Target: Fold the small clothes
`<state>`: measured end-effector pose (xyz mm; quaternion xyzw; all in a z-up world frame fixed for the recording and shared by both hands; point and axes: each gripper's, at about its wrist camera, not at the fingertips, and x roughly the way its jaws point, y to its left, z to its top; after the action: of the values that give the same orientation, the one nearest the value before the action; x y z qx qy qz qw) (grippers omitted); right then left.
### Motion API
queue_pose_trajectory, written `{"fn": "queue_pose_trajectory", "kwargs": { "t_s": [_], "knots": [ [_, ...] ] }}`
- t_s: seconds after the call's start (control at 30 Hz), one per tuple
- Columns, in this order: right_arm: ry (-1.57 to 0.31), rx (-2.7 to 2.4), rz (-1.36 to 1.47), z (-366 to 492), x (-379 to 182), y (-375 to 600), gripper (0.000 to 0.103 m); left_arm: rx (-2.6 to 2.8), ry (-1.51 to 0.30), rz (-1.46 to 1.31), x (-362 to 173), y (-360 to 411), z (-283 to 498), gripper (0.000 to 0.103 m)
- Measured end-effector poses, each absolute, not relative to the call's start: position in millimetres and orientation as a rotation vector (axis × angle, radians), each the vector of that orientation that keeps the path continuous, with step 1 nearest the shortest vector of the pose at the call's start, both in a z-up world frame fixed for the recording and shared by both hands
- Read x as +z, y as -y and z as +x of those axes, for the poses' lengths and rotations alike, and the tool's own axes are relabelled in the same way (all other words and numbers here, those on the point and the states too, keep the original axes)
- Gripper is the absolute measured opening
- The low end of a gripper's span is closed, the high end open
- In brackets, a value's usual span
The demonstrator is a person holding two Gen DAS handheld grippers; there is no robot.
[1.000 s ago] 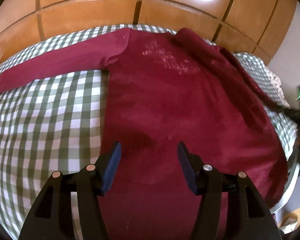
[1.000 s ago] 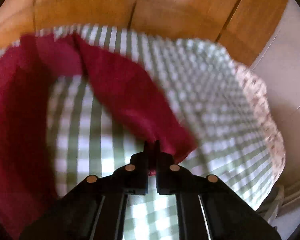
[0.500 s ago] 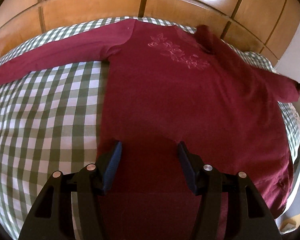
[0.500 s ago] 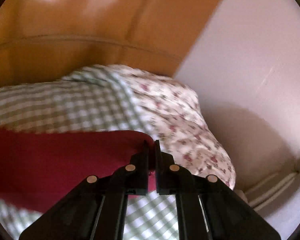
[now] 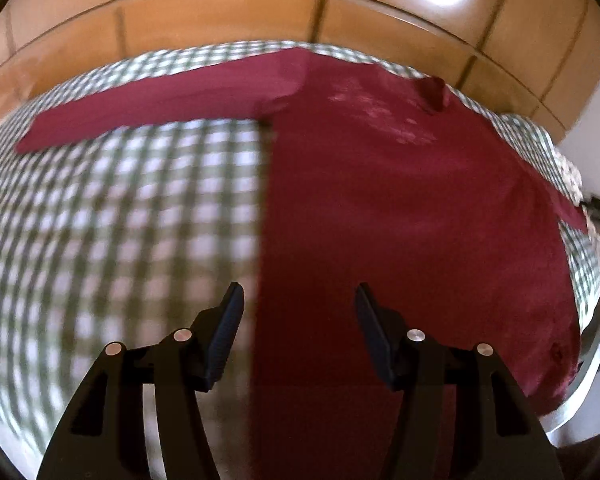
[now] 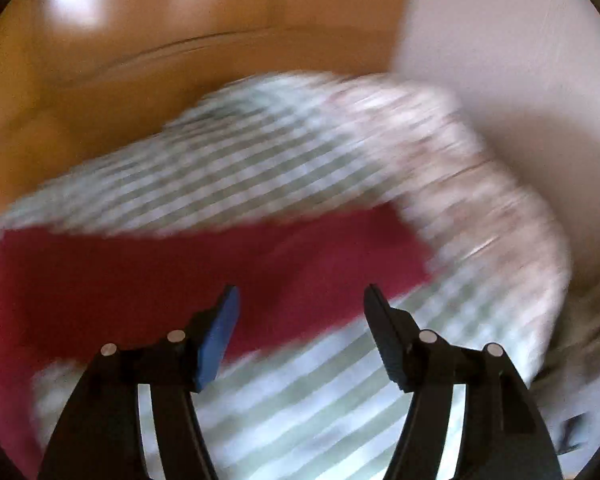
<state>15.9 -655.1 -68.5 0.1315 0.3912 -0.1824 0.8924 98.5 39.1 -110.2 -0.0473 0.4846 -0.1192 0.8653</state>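
Note:
A dark red long-sleeved top (image 5: 400, 208) lies spread flat on the green-and-white checked bedcover (image 5: 120, 220), pale embroidery on its chest. Its left sleeve (image 5: 148, 108) stretches out to the left. My left gripper (image 5: 298, 300) hovers open over the top's lower left edge, nothing between its fingers. In the right wrist view the other sleeve (image 6: 220, 280) lies flat across the cover, its cuff to the right. My right gripper (image 6: 300, 300) hangs just above that sleeve, its jaws opening and apart from the cloth.
A wooden panelled headboard (image 5: 260, 12) runs along the far side of the bed. A floral quilt edge (image 6: 480, 184) borders the checked cover on the right, with a white wall (image 6: 520, 60) behind it. The bed's right edge drops off close to the right sleeve.
My right gripper carried the right sleeve outward to the right, laid it flat and let go, its jaws now apart. The left gripper shifted sideways a little and stays open.

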Motion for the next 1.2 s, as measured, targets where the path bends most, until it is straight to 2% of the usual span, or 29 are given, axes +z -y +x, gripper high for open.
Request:
{"fn": "queue_pose_trajectory", "kwargs": {
  "t_s": [0.23, 0.47, 0.5, 0.53, 0.57, 0.6, 0.77, 0.83, 0.9, 1.03, 1.2],
  "knots": [
    [-0.997, 0.249, 0.431, -70, -105, 525, 0.061, -0.264, -1.062, -0.274, -116, -98, 58, 0.057],
    [-1.13, 0.337, 0.324, -137, -131, 461, 0.051, -0.434, -1.09, -0.371, -130, -95, 31, 0.057],
    [-1.135, 0.338, 0.325, -140, -131, 459, 0.038, -0.439, -1.087, -0.375, -133, -93, 31, 0.051],
    [-1.142, 0.329, 0.32, -140, -130, 457, 0.015, -0.452, -1.09, -0.373, -134, -91, 32, 0.024],
    [-1.139, 0.304, 0.295, -140, -124, 455, 0.008, -0.452, -1.091, -0.361, -134, -88, 32, 0.012],
    [-1.132, 0.292, 0.279, -136, -119, 458, 0.008, -0.447, -1.081, -0.345, -131, -86, 32, 0.004],
    [-0.813, 0.312, 0.195, -162, -9, 453, 0.008, -0.507, -0.939, -0.361, -78, -94, 28, 0.003],
    [-0.76, 0.304, 0.109, -171, 7, 443, 0.008, -0.486, -0.942, -0.298, -76, -91, 24, 0.003],
    [-0.851, 0.277, 0.061, -166, -15, 437, 0.007, -0.461, -1.004, -0.252, -94, -84, 22, 0.003],
    [-1.111, 0.183, 0.021, -156, -101, 440, 0.007, -0.426, -1.101, -0.202, -127, -80, 16, 0.003],
    [-1.151, 0.181, 0.057, -161, -123, 456, 0.007, -0.412, -1.087, -0.13, -124, -76, 8, 0.003]
  ]
}}
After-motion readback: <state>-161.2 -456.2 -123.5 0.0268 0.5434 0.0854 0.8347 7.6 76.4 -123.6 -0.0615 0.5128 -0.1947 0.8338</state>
